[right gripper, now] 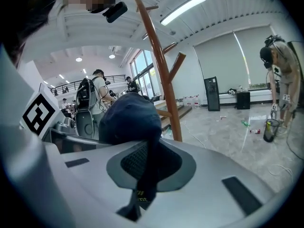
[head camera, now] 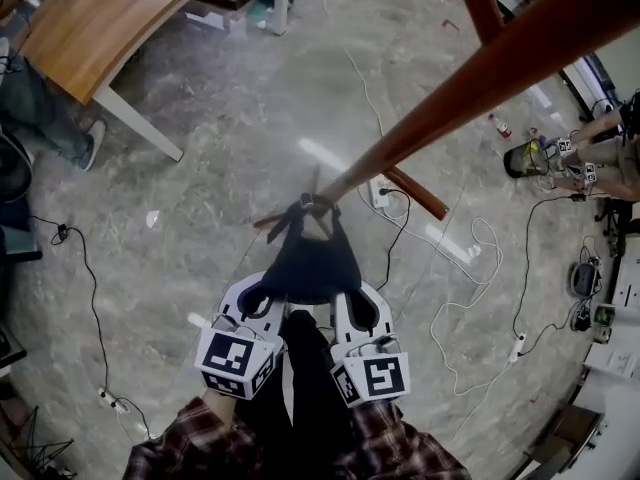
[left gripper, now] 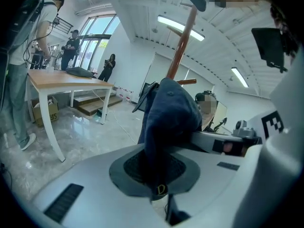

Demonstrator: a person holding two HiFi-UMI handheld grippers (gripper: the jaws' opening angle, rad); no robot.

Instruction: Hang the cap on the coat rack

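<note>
While one navy cap point(head camera: 305, 258) is hanging between two grippers, the left gripper point(head camera: 268, 290) and the right gripper point(head camera: 345, 293) are each pinching one side of its rim, jaws clamped on the fabric. One wooden coat rack point(head camera: 480, 68) is standing just beyond the cap, whose far edge is meeting the pole in the head view; whether they are touching is unclear. Two plaid sleeves point(head camera: 200, 438) are reaching forward side by side, holding the grippers level and close together.
</note>
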